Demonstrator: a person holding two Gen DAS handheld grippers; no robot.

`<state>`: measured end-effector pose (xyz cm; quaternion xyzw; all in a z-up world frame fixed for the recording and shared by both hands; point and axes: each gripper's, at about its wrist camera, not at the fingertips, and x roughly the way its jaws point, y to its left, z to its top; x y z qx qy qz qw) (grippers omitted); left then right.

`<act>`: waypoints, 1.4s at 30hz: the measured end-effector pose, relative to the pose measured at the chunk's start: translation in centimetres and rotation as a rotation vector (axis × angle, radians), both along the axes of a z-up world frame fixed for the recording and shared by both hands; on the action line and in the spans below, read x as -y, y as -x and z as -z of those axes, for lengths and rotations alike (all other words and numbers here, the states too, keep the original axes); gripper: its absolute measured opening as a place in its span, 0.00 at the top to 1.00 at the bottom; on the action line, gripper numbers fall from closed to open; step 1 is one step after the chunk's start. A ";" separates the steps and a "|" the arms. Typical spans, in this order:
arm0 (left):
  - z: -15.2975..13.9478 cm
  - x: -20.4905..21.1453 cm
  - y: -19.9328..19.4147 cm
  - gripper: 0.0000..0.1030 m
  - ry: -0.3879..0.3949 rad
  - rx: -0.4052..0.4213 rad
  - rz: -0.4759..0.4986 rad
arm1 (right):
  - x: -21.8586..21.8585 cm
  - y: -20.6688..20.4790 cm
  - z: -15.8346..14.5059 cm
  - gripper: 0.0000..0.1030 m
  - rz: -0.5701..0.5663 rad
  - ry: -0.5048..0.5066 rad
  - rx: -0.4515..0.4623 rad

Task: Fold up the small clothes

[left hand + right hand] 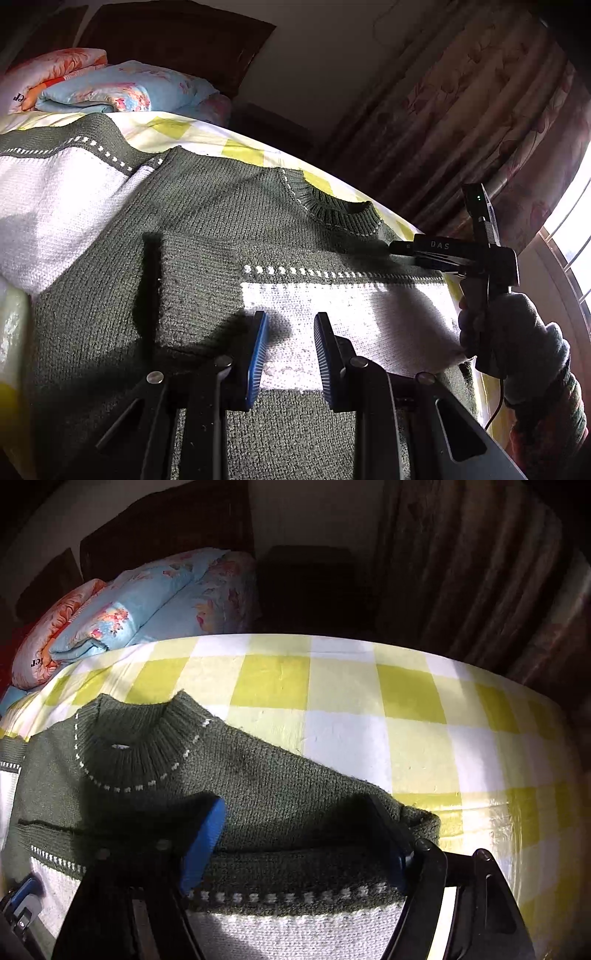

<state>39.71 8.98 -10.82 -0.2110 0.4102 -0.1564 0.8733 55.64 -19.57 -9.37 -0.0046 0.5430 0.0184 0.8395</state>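
Observation:
A dark green knitted sweater (221,221) with a white band lies flat on the yellow-checked bedsheet (332,686), its ribbed collar (136,746) toward the pillows. One sleeve (55,192) stretches out to the left. The other sleeve (332,314) lies folded across the chest. My left gripper (291,354) hovers low over that folded sleeve, its blue pads (258,354) a little apart with nothing pinched. My right gripper (299,834) stands wide open over the sweater (277,782) at the folded shoulder, holding nothing. In the left wrist view a gloved hand (517,332) holds the right gripper (397,248) near the collar (343,214).
Folded floral quilts (147,602) are piled at the head of the bed against a dark headboard (177,40). The bed's edge (535,709) curves along the right. Beyond it hang patterned curtains (480,110) beside a bright window (576,229).

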 end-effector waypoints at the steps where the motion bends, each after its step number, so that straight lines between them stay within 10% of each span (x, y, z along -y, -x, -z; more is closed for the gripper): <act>1: 0.0 0.0 0.0 0.75 0.002 0.001 0.000 | 0.3 -0.4 -0.1 0.00 0.026 -0.023 -0.006; 8: 0.0 0.0 0.0 0.75 0.005 0.001 0.000 | -0.3 -0.2 -0.4 0.00 0.008 -0.027 -0.012; 14: -0.1 0.1 0.0 0.75 0.005 0.001 -0.001 | -2.2 7.8 -4.7 0.00 -0.037 0.021 0.165; 19: -0.1 0.1 -0.1 0.75 0.006 0.001 0.000 | -2.5 10.1 -0.7 0.00 -0.079 0.105 0.089; 27: 0.0 -0.3 0.1 0.74 0.027 -0.001 0.001 | -5.0 14.6 -3.0 0.00 -0.096 0.024 0.194; 35: 1.3 -5.4 0.7 0.70 0.364 -0.075 0.055 | -6.2 16.0 -0.3 0.00 -0.103 -0.007 0.189; 42: 0.8 -23.7 3.2 0.69 0.512 -0.017 -0.454 | -6.3 16.1 -0.4 0.00 -0.112 -0.004 0.191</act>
